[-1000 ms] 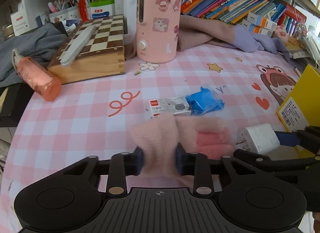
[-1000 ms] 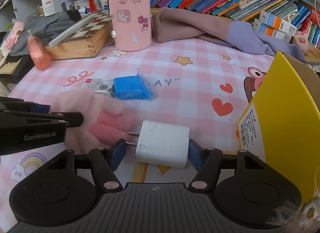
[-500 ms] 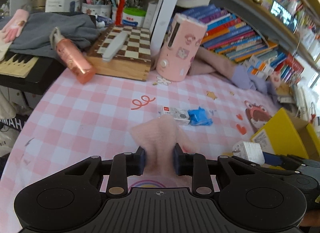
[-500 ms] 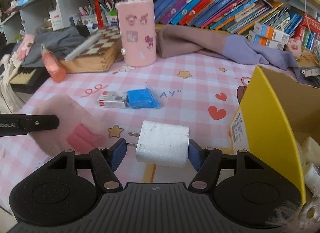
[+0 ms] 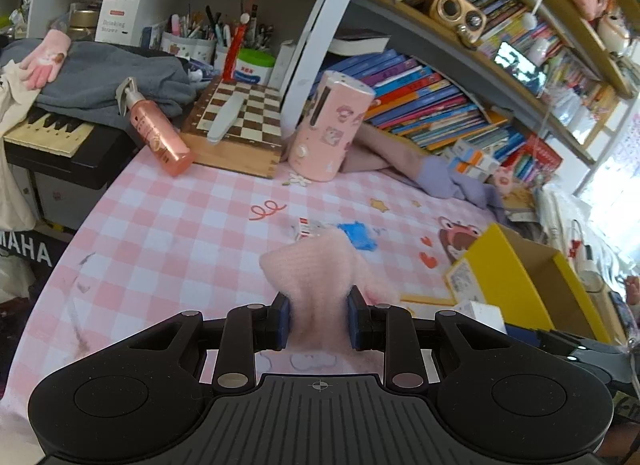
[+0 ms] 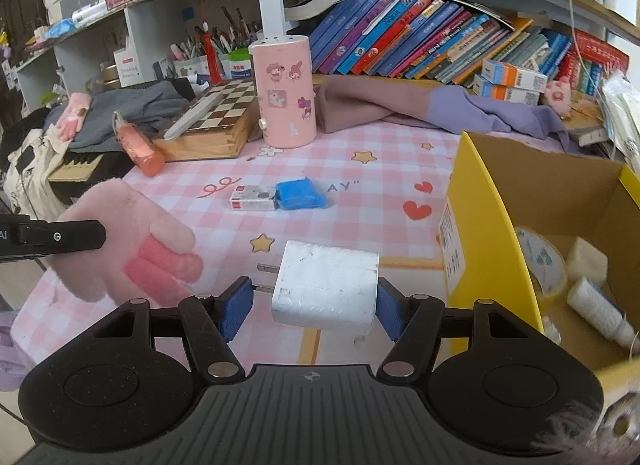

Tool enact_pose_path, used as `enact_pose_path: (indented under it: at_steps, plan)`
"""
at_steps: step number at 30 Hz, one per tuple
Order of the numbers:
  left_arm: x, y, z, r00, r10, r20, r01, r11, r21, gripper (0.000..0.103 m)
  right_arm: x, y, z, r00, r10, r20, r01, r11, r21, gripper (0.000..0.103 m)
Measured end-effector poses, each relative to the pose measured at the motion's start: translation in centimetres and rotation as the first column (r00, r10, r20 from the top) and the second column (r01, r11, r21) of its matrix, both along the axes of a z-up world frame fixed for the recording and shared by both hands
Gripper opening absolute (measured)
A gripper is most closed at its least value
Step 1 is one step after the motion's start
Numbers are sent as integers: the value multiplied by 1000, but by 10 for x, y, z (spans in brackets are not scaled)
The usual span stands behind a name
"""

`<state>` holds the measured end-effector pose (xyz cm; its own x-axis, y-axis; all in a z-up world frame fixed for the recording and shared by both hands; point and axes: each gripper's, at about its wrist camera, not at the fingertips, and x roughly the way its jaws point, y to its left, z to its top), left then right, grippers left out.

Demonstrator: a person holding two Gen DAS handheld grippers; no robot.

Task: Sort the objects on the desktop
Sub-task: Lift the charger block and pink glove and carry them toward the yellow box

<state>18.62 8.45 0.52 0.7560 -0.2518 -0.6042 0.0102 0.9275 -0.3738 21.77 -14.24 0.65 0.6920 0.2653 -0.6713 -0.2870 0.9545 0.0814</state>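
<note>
Desktop clutter is partly in hand: the left gripper (image 5: 319,319) is clenched on a fuzzy pink glove (image 5: 316,277), pinching its soft knit so the fabric bulges above the pads, while the right gripper (image 6: 316,307) grasps a white charger block (image 6: 326,285), hard and boxy, scuffed on top, its metal prongs pointing left.

Both things hang above the pink checked worktop (image 6: 360,169) beside the yellow cardboard box (image 6: 486,237). The box stands open just right of the charger, its near wall rising between the block and the hollow inside, where a tape roll and a small white bottle already lie. The right hand is plainly the nearer one; the glove hangs further left of the box, fingers drooping toward the worktop.

Judging by this, the charger probably must clear that yellow wall before it can drop in. Left of the box, out on the worktop, a small white packet (image 6: 253,198) and a crinkly blue packet (image 6: 300,194) lie touching, untouched by either gripper.
</note>
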Motion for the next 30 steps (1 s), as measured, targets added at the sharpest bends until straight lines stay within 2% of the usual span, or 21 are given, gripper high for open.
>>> enact_pose_path:
  at_steps: [10,19,25,30]
  plan:
    - [-58,7,9,999,-49,14,49,998,-34,26,-60,2,8,1000,-20,-3,20,1000,14,62]
    - [-96,5,6,993,-115,10,115,993,-42,26,-115,-2,4,996,-85,-13,85,996,22,62]
    - [-114,-5,1,982,-189,0,189,981,-44,26,-149,-12,0,988,-153,-34,154,987,34,62]
    - [-122,-20,-6,963,-268,-21,267,963,-42,26,-174,-19,-6,978,-201,-60,203,979,33,62]
